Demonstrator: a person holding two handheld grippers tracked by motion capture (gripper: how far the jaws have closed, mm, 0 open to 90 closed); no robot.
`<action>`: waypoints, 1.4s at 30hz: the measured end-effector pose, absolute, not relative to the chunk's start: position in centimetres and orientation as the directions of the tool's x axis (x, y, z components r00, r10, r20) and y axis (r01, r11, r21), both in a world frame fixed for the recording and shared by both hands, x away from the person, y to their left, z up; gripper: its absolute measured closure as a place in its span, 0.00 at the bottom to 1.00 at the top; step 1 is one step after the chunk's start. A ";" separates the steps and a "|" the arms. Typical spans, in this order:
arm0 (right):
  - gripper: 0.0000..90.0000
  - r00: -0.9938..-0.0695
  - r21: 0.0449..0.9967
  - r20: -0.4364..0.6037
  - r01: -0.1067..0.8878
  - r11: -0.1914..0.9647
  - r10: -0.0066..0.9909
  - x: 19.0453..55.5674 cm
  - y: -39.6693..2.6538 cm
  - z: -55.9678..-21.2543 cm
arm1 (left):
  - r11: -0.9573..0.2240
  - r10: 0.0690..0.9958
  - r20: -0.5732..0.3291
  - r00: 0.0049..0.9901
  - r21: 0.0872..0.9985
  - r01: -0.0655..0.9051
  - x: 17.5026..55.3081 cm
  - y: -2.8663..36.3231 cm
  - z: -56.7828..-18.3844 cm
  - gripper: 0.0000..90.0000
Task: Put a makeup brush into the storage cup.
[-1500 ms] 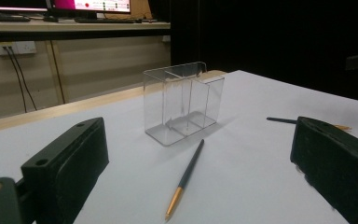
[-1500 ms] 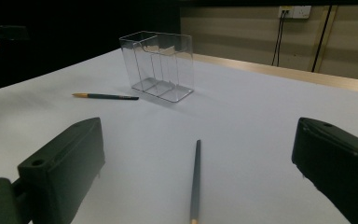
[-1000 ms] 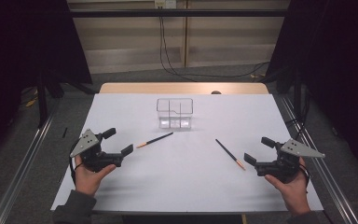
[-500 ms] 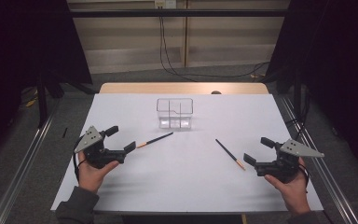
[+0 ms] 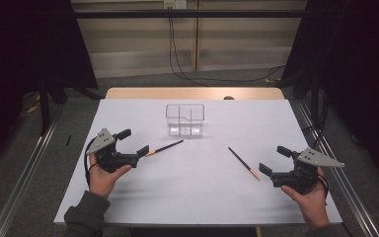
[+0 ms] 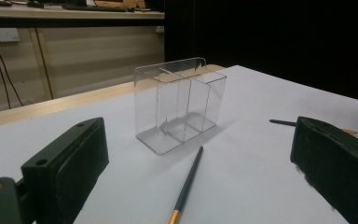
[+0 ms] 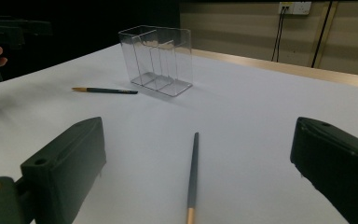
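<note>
My left claw (image 5: 133, 142) is spread wide, jaws apart, and the slim dark paintbrush with the gold ferrule (image 5: 165, 147) lies flat on the white table (image 5: 202, 197) just ahead, its gold end between my jaws. My right claw (image 5: 275, 160) gapes open too, its own dark gold-tipped brush (image 5: 243, 163) lying close in front. Beyond both stands the clear plastic divided holder (image 5: 185, 119).

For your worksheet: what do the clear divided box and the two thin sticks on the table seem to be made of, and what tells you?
Clear divided box: probably glossy acrylic or similar plastic; you see the table through its walls. Left stick and right stick: dark matte shafts with orange-gold ends, possibly painted wood or plastic; the look leaves it open.
</note>
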State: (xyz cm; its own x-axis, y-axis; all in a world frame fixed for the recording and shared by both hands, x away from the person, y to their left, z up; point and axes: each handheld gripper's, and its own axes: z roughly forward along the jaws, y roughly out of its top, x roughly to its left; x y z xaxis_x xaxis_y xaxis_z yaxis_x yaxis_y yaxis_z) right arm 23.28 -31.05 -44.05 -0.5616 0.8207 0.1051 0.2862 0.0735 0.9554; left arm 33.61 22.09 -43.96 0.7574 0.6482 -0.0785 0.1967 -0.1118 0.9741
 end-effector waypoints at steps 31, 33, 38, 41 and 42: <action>0.03 -0.572 0.952 0.106 0.295 0.083 0.813 23.4 -31.1 -44.3 | -0.129 0.632 -0.095 0.769 0.966 0.225 37.5 18.5 -44.7 0.05; 0.03 -0.577 0.952 0.105 0.295 0.087 0.810 23.4 -31.2 -44.3 | -0.145 0.629 -0.081 0.773 0.965 0.218 37.9 18.4 -44.8 0.05; 0.03 -0.571 0.952 0.111 0.295 0.077 0.813 23.4 -31.3 -44.2 | -0.143 0.626 -0.092 0.775 0.963 0.229 38.4 17.8 -45.0 0.05; 0.03 -0.578 0.953 0.105 0.292 0.085 0.810 23.4 -31.3 -44.3 | -0.158 0.631 -0.088 0.771 0.958 0.239 38.6 17.6 -45.1 0.05; 0.03 -0.579 0.953 0.105 0.292 0.086 0.809 23.4 -31.3 -44.3 | -0.170 0.634 -0.082 0.769 0.955 0.242 38.7 17.5 -45.2 0.05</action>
State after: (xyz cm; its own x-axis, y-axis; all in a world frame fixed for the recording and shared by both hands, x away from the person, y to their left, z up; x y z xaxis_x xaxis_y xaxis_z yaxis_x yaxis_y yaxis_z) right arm 23.43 -31.26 -44.30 -0.5789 0.8087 0.1047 0.2917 0.0855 0.9527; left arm 38.72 17.54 -45.18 0.7693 0.6337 -0.0818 0.2419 -0.1703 0.9552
